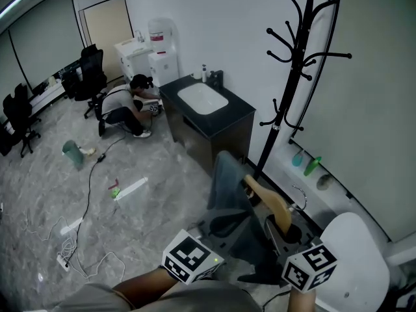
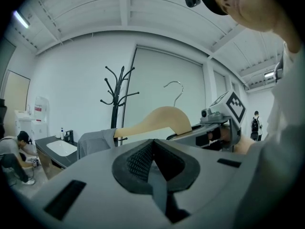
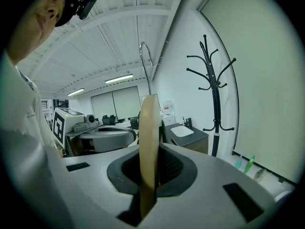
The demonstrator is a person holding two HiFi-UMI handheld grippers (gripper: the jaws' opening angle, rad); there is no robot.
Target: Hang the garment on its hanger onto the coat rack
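While the right gripper (image 3: 148, 173) clamps the wooden hanger (image 3: 148, 128), the left gripper (image 2: 153, 170) is closed on a fold of the grey garment (image 2: 95, 142) draped over it, near the coat rack (image 1: 296, 77), not yet hung.

In the head view the top edge cuts off the coat rack (image 1: 294, 77), and the garment (image 1: 227, 184) hides its foot. The garment's lower part goes behind the left gripper (image 1: 220, 228) and the right gripper (image 1: 285, 231). In the right gripper view the lower end of the hanger (image 3: 148, 142) is hidden between the jaws.
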